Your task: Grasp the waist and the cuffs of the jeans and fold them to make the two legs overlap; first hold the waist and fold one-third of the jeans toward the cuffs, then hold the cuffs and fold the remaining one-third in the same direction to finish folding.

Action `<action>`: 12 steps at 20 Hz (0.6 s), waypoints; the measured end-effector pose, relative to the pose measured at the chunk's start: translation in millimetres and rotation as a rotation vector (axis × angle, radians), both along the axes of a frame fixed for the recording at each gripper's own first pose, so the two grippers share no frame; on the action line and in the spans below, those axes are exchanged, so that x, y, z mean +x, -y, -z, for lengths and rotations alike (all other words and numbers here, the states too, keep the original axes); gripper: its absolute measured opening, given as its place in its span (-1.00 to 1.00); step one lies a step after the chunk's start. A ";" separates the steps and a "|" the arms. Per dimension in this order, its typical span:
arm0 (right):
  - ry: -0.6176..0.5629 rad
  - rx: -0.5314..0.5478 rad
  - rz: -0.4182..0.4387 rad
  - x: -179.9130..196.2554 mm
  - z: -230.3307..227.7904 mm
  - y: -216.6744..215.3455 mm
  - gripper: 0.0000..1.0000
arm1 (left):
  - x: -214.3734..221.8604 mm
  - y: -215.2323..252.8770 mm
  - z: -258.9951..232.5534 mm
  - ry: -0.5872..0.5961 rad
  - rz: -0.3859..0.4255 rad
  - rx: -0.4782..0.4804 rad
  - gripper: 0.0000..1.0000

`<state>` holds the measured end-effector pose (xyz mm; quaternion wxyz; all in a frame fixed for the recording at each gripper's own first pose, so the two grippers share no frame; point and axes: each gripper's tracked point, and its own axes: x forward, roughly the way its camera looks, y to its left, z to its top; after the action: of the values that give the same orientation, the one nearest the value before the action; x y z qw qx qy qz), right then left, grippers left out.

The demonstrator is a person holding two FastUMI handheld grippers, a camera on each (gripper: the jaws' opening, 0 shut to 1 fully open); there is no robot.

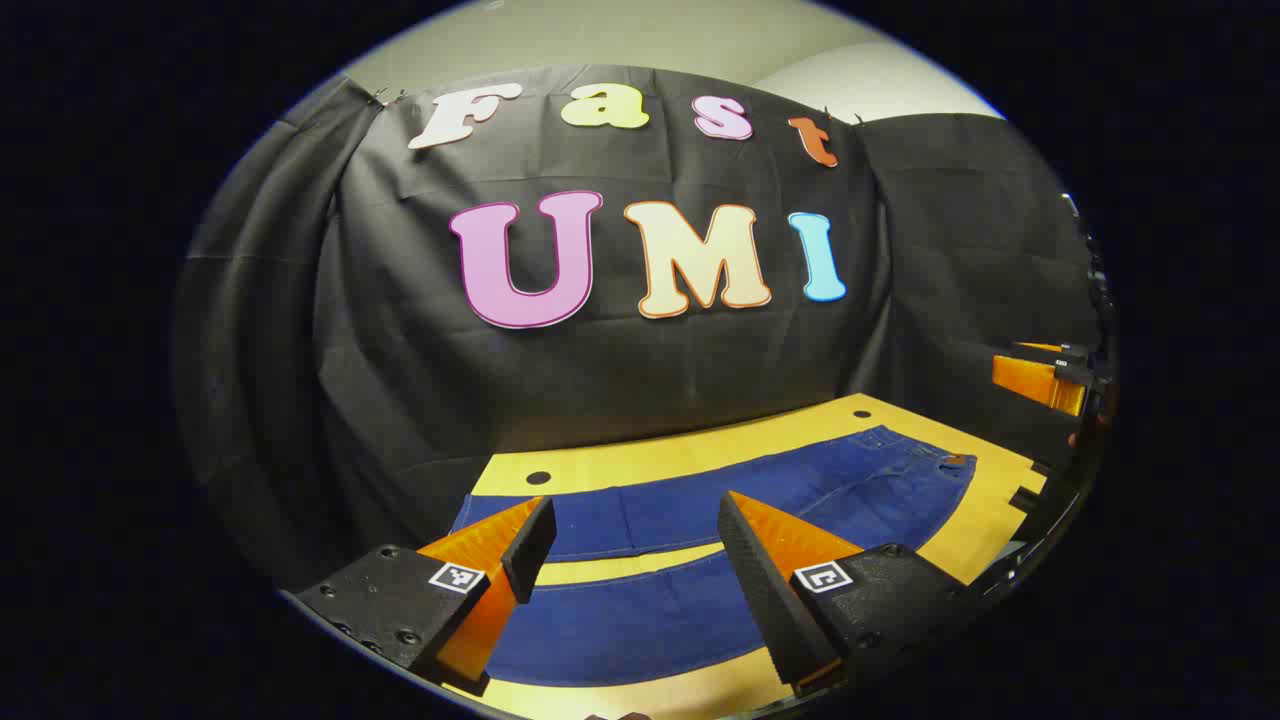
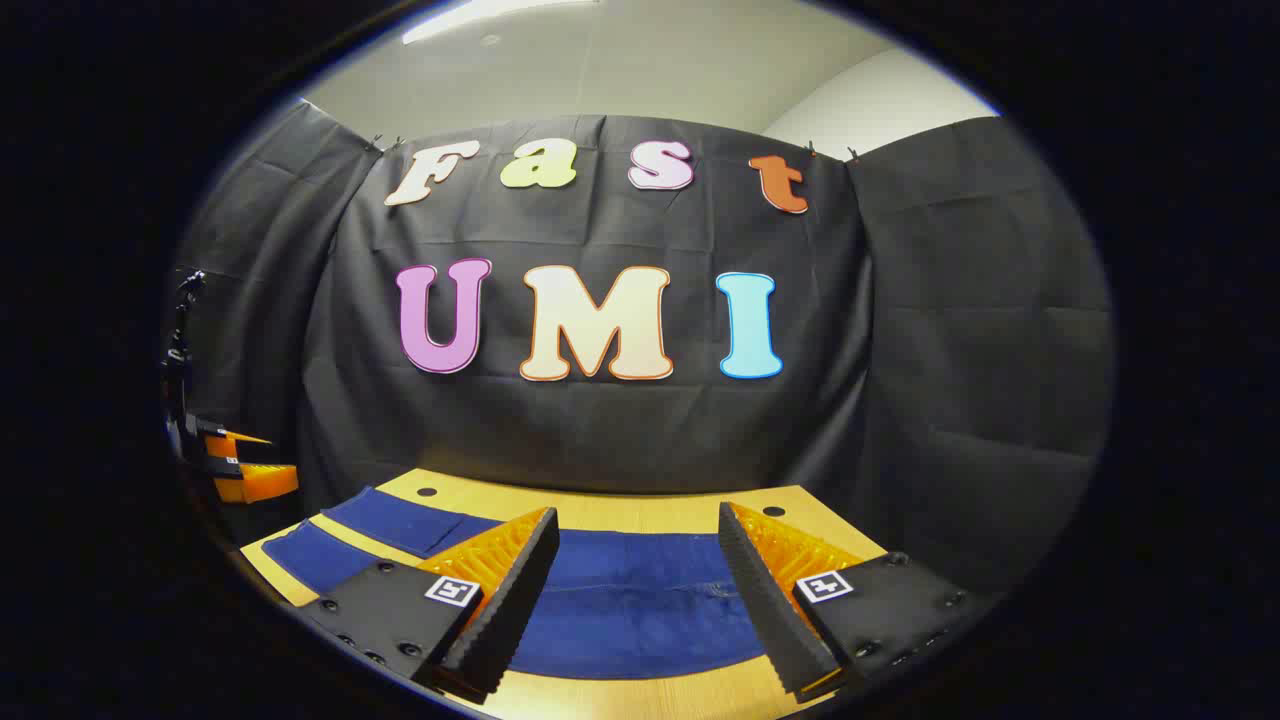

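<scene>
The jeans (image 1: 700, 520) lie flat and unfolded on the table (image 1: 690, 445), legs apart. The left gripper (image 1: 637, 545) and right gripper (image 2: 637, 560) hover above them, both wide open and holding nothing.

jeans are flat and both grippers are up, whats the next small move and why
Probably lower both grippers to the near edge of the jeans. They lie spread flat on the table with the two legs apart, a strip of table between them. The left gripper hangs open above the legs, the right gripper open above the waist end, neither touching cloth, so the leg-over-leg fold has not begun.
</scene>
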<state>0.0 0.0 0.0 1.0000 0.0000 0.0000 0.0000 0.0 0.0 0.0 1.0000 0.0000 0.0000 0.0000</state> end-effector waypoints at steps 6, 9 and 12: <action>-0.031 -0.023 -0.034 3.0 11.7 -16.5 1.00 | -4.3 -6.8 20.5 -0.033 0.041 0.010 0.93; -0.047 -0.032 -0.053 3.9 18.6 -21.3 0.97 | -4.9 -4.1 41.2 -0.088 0.108 0.055 0.93; -0.082 -0.048 -0.072 3.3 29.3 -26.2 0.97 | -9.9 -0.6 73.8 -0.182 0.208 0.117 0.92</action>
<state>3.3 26.2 -29.3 0.9982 -0.0242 0.0409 0.0359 -9.9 0.6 -73.8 0.9887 0.0584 0.0909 -0.1034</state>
